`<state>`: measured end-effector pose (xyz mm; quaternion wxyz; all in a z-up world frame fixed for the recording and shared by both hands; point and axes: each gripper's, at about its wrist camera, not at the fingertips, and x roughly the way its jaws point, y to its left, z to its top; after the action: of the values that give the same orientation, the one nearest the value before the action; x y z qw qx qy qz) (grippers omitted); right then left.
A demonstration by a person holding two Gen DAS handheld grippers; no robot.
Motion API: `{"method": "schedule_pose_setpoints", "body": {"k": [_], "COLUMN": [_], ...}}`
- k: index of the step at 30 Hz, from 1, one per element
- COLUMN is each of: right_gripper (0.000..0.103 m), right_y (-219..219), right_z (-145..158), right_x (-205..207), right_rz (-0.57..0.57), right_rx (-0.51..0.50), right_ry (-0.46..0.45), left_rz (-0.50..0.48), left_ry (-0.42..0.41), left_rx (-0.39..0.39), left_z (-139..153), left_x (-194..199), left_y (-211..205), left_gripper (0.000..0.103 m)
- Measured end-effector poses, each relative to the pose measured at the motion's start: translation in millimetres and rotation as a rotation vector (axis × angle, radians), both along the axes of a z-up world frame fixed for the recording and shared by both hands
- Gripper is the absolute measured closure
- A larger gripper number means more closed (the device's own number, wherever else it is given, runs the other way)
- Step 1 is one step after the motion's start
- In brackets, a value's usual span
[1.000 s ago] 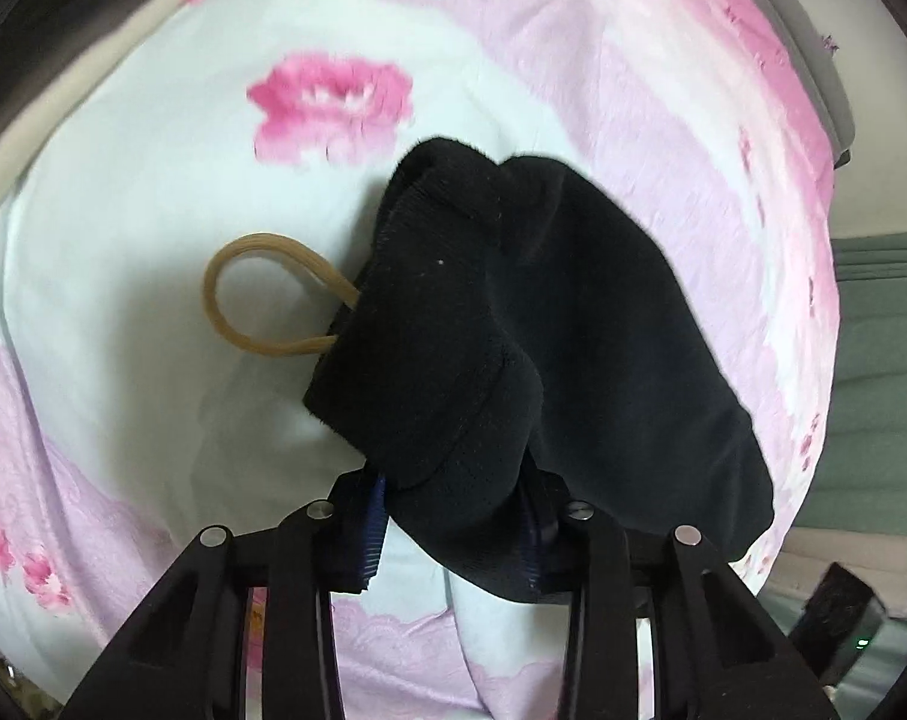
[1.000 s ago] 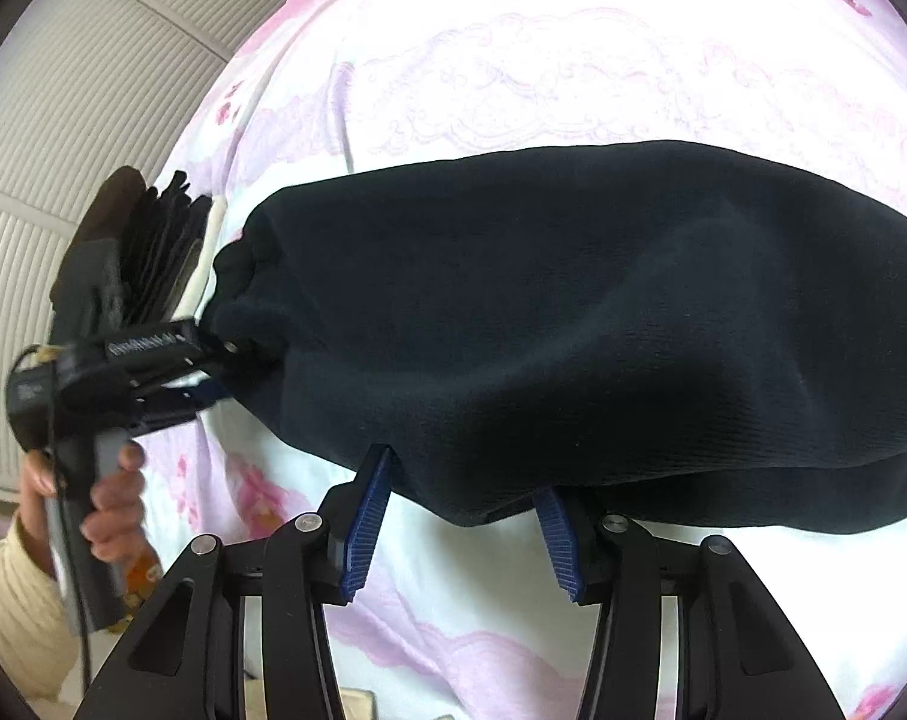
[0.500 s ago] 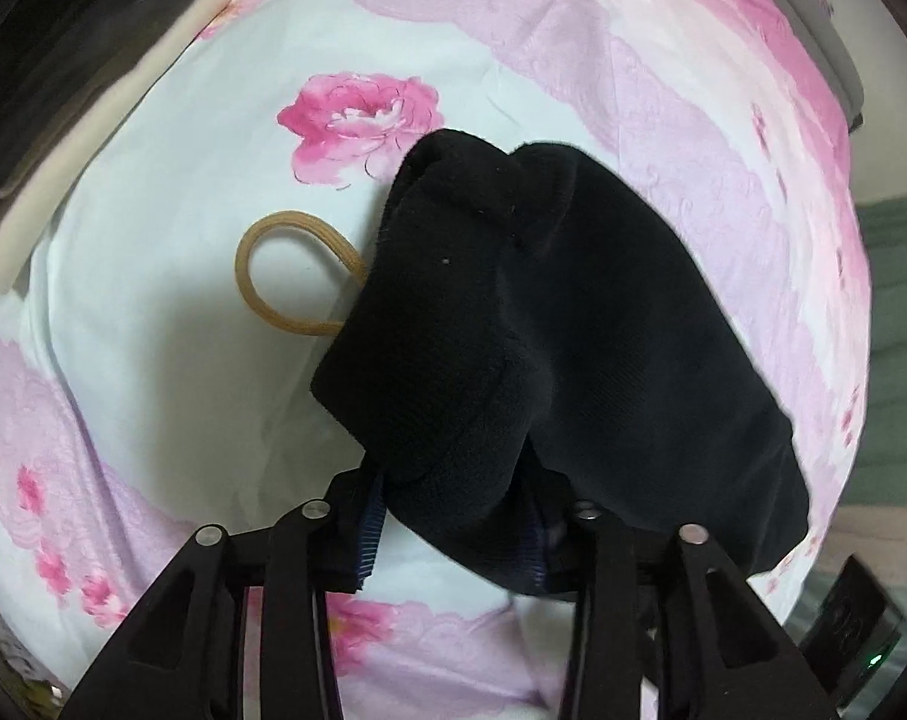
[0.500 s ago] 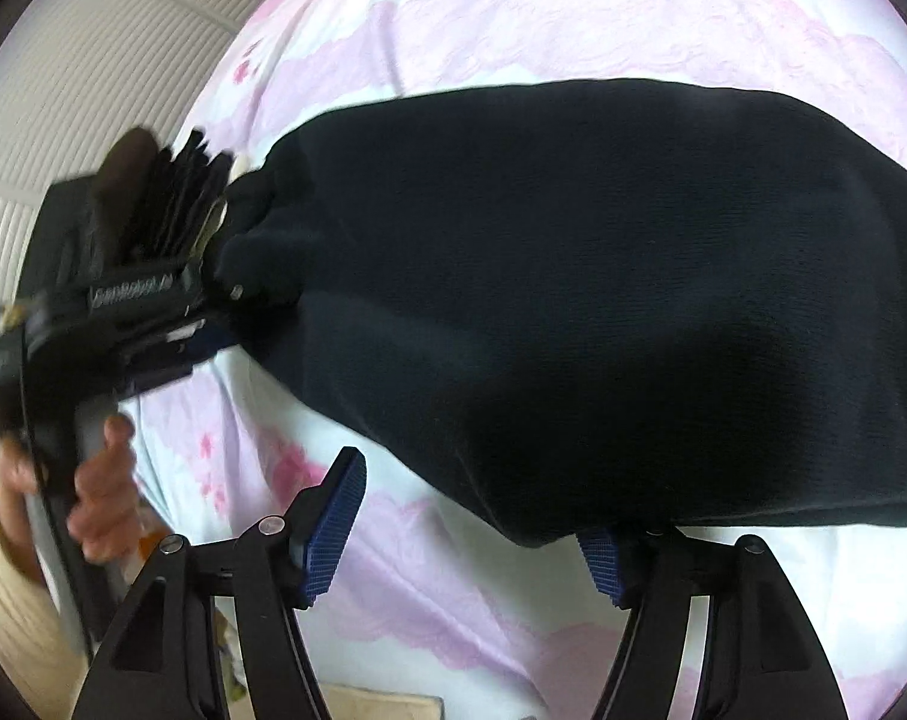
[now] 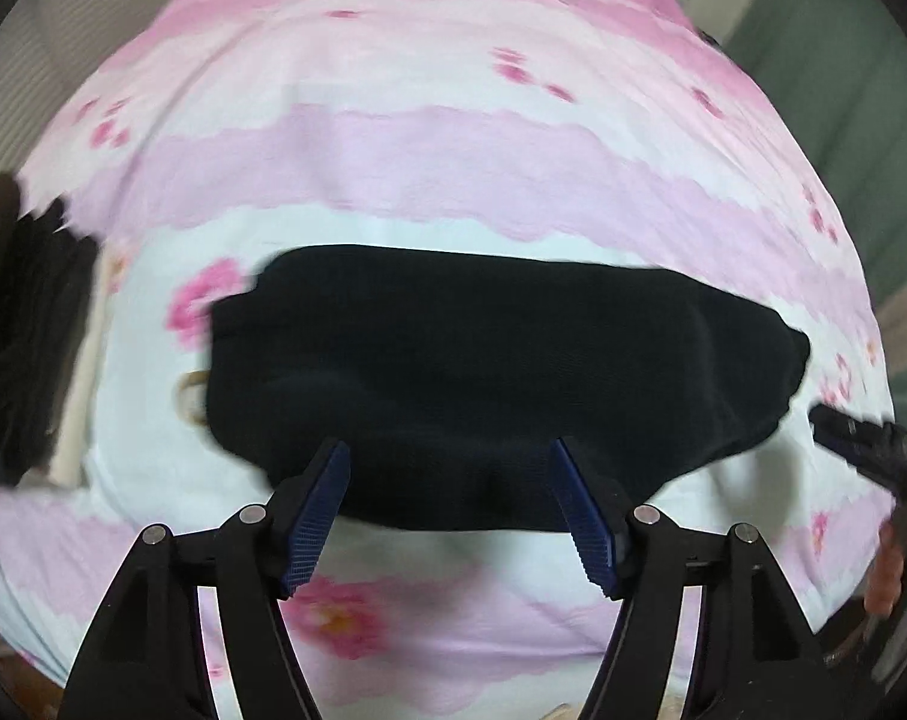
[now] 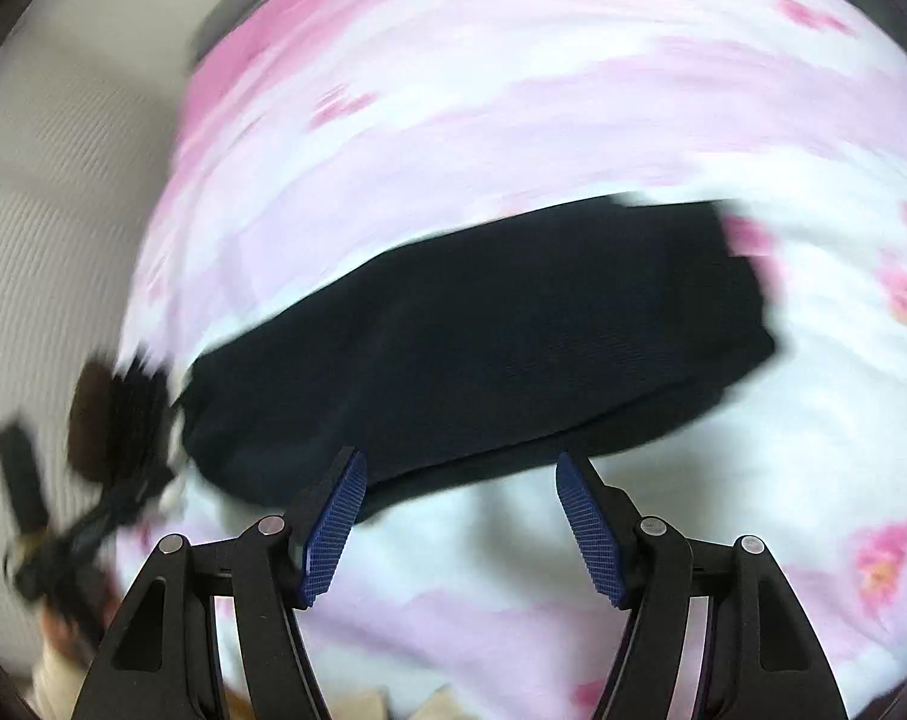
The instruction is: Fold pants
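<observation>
Blue ribbed pads (image 5: pixel 318 510) line the fingers of the left gripper (image 5: pixel 453 510), whose jaws are opening; nothing is pinched between them, though the near hem of the pants (image 5: pixel 489 378) shows in the gap. The right gripper (image 6: pixel 462 525) stands wide with bare sheet between its pads (the pants' edge lies just past the left one). The pants, black and folded into a long flat bundle, lie on the bed sheet (image 5: pixel 453 168), which is pale with pink and lilac bands and pink flowers. Just off the pants' left end, in the left wrist view, a tan loop (image 5: pixel 191 396) peeks out, and farther left sits a dark stack (image 5: pixel 27 348) on a cream edge. Beyond the pants' right end, the other gripper and a hand (image 5: pixel 888 576) show, blurred.
</observation>
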<state>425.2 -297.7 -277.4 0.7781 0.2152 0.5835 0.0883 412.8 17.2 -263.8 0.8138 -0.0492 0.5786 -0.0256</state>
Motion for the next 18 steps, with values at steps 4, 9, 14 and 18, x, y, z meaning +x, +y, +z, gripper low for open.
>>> {"method": "schedule_pose_setpoints", "body": {"k": [4, 9, 14, 18], "right_gripper": [0.036, 0.036, 0.036, 0.063], "right_y": [-52, -65, -56, -58], "right_z": [-15, -42, -81, -90], "right_x": [11, 28, 48, 50], "right_rz": [-0.135, -0.190, -0.200, -0.224], "right_rx": [0.010, 0.075, 0.102, 0.128], "right_ry": [0.010, 0.046, 0.133, 0.143], "left_rz": [-0.045, -0.057, -0.014, 0.027], "left_ry": [0.031, 0.052, 0.064, 0.079], "left_rx": [0.009, 0.034, 0.059, 0.079], "left_z": [-14, -17, -13, -12], "left_x": [19, 21, 15, 10], "left_y": [-41, -66, -64, -52], "left_gripper": [0.035, 0.035, 0.035, 0.035]}}
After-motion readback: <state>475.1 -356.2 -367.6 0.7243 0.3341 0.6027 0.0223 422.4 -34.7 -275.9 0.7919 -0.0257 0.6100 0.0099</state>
